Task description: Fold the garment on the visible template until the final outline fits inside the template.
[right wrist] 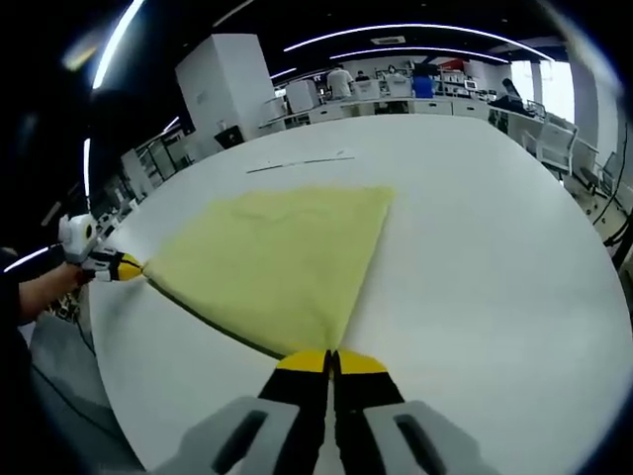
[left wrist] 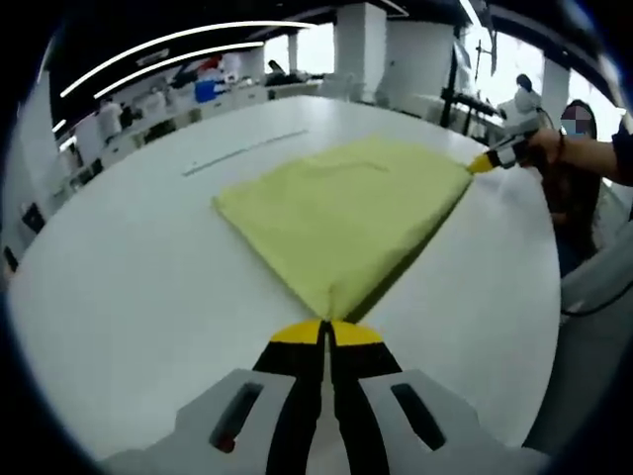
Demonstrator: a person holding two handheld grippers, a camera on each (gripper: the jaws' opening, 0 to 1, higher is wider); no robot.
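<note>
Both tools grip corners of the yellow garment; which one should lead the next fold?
Neither is clearly better placed. The left tool and right tool are each shut on a near corner of the yellow garment, stretching one edge between them. Probably move both together across the white table.

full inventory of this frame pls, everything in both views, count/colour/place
garment: 1, pale yellow, folded flat on the table, two corners pinched by the tools
table: 1, white, under the garment
line marking: 1, thin dark line on the table beyond the garment
benches with equipment: several, white, background behind the table; details too small to tell
people: a few in the background, small
ceiling light strips: several, white, curved overhead
left tool: 1, yellow tips on black and grey body, shut on the near garment corner; also seen at the left edge of the right gripper view
right tool: 1, same colours, shut on another corner
person's hand: 1, holding the right tool
</note>
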